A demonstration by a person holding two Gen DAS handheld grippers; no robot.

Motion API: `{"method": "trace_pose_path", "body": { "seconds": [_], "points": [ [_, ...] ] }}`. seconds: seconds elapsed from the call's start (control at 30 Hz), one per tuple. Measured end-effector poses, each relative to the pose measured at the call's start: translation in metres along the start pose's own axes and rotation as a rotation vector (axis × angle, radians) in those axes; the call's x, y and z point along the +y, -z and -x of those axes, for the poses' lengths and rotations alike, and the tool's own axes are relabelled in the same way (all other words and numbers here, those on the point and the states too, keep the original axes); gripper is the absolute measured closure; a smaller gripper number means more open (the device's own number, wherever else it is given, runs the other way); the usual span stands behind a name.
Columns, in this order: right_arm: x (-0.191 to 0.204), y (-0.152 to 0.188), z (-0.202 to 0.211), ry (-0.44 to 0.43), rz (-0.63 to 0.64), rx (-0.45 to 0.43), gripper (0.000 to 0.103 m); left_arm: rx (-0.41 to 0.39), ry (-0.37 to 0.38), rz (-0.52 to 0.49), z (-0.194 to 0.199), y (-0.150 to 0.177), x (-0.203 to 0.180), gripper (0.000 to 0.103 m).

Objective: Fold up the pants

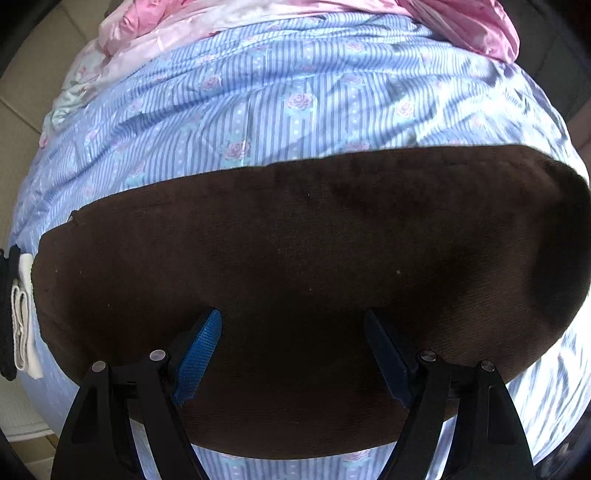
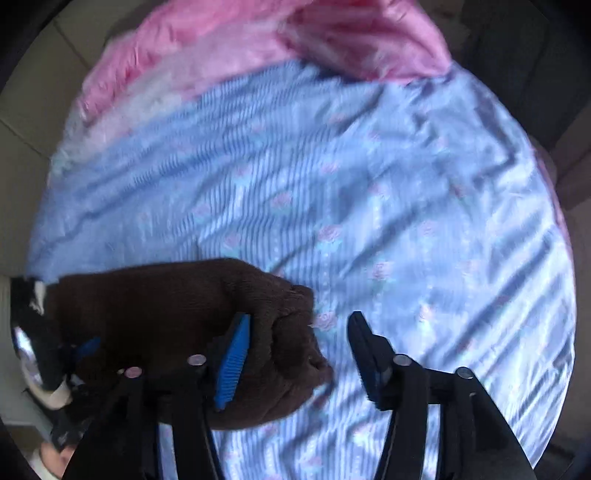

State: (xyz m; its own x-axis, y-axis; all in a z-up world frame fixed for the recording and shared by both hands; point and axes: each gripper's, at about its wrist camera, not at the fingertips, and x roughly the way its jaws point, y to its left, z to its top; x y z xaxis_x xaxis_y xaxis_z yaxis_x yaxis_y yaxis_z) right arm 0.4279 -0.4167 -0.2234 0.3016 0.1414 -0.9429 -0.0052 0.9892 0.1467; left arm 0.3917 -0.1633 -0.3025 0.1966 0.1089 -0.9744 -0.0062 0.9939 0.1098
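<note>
Dark brown pants [image 1: 295, 280] lie folded flat in a wide band across a blue striped floral bed sheet [image 1: 229, 122]. My left gripper [image 1: 293, 321] is open, its blue-padded fingers [image 1: 199, 354] spread just above the pants' near part. In the right wrist view the pants [image 2: 192, 314] show as a bunched brown mass at lower left. My right gripper [image 2: 299, 325] is open over their right end, the left finger [image 2: 234, 358] above the cloth, the right finger [image 2: 364, 354] over the sheet. The view is blurred.
A pink satin cover [image 1: 332, 14] lies bunched at the far edge of the bed [image 2: 332, 40]. A white folded cloth and black item [image 1: 18, 314] sit at the pants' left end. Beige floor tiles [image 1: 33, 85] show at left. The left gripper [image 2: 85, 345] shows at left.
</note>
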Motion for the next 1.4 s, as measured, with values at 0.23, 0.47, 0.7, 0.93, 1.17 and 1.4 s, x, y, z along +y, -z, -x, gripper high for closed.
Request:
{"method": "trace_pose_path", "body": {
  "seconds": [0.23, 0.47, 0.7, 0.93, 1.17, 1.4],
  "points": [
    [-0.003, 0.009, -0.023, -0.037, 0.031, 0.031, 0.044, -0.070, -0.006, -0.051, 0.020, -0.006, -0.018, 0.023],
    [-0.010, 0.007, -0.068, 0.112, 0.026, 0.118, 0.045, -0.090, 0.001, -0.047, 0.031, -0.001, -0.019, 0.023],
    [0.005, 0.010, -0.040, 0.193, -0.016, 0.072, 0.044, -0.111, 0.025, 0.017, 0.049, 0.016, 0.011, 0.023],
    [0.102, 0.051, 0.026, 0.073, 0.100, -0.048, 0.044, -0.217, 0.040, 0.016, 0.092, 0.049, 0.082, 0.020],
    [0.228, 0.087, 0.015, -0.082, 0.273, -0.026, 0.044, -0.252, 0.054, 0.133, 0.094, 0.075, 0.206, 0.018],
    [0.319, 0.095, -0.005, -0.149, 0.299, -0.026, 0.044, -0.282, 0.226, 0.200, 0.063, 0.073, 0.315, 0.020]
  ]
}}
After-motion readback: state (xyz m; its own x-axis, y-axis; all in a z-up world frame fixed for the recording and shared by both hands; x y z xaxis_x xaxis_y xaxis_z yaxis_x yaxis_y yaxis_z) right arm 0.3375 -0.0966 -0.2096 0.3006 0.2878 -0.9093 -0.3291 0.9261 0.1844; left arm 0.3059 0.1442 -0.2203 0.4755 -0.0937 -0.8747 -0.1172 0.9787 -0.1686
